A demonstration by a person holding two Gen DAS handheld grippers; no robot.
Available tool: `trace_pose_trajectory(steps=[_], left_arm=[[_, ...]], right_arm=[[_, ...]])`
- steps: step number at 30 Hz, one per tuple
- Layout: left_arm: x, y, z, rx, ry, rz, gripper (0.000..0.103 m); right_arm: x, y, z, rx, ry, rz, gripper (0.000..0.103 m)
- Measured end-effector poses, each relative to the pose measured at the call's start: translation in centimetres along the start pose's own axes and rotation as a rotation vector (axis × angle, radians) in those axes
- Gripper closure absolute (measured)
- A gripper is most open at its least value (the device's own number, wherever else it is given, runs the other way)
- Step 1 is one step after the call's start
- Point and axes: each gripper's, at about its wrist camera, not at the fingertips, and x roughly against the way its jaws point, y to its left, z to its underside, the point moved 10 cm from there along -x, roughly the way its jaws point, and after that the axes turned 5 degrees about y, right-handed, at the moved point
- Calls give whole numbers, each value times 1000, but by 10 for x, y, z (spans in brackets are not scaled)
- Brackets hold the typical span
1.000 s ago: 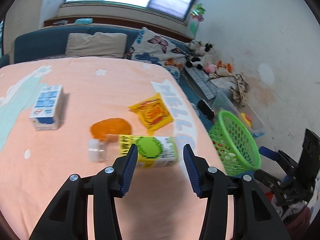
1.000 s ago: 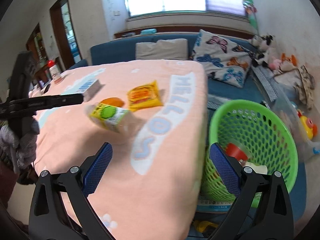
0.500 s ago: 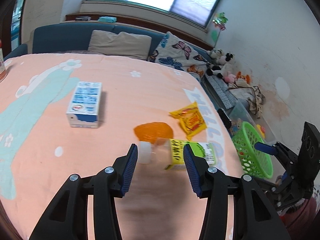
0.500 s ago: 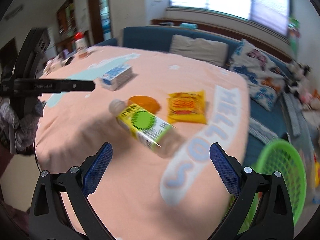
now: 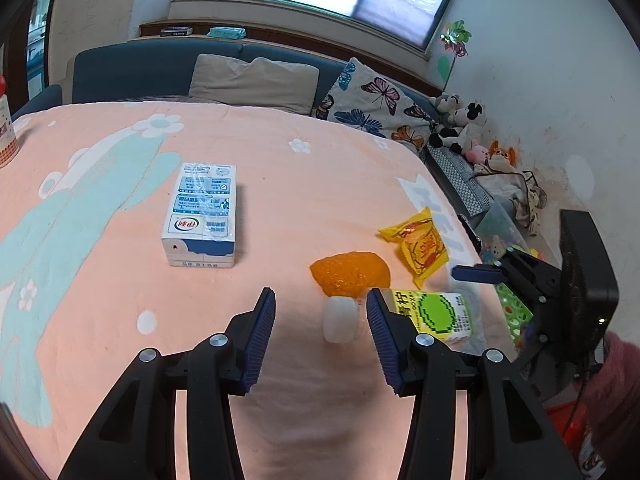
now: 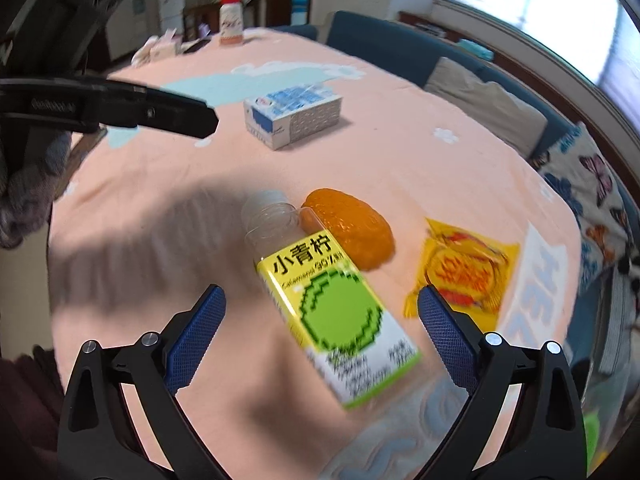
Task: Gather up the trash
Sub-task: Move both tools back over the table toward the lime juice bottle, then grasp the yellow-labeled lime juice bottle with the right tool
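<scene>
Between the blue pads of our right claw (image 6: 320,328), spread wide and holding nothing, lies the plastic bottle (image 6: 332,300), on its side on the pink-covered worktop (image 6: 400,152), cap end toward 11 o'clock. We judge the claw is lined up over the bottle's middle so the pads can close across its flat label sides. That label is yellow with a green pixelated lime and reads 小青柠, with smaller print too blurred to read. Touching the bottle's neck at 1 o'clock sits an orange peel (image 6: 352,228); a yellow snack packet (image 6: 460,272) lies at 3 o'clock, its red writing unreadable. Our left claw (image 5: 320,336) hangs moderately open and empty near the bottle's cap, with a blue-and-white milk carton (image 5: 202,216) at 11 o'clock. A green basket (image 5: 514,312) peeks past the worktop's edge, likely where the trash goes.
</scene>
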Motion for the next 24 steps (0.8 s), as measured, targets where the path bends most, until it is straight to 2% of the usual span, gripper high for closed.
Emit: trace_pose_trajectory(steps=[7, 16, 19, 24], left_arm=[[-11, 6, -8, -15, 13, 7, 57], [-26, 13, -11, -17, 38, 15, 57], [-31, 14, -11, -15, 46, 13, 57], [-35, 10, -12, -28, 51, 14, 57]], right_arm=[[-30, -5, -2, 90, 71, -30, 8], [-57, -4, 3, 130, 137, -131, 8], [-59, 0, 5, 126, 147, -160, 13], [-57, 4, 9, 70, 151, -181, 33]])
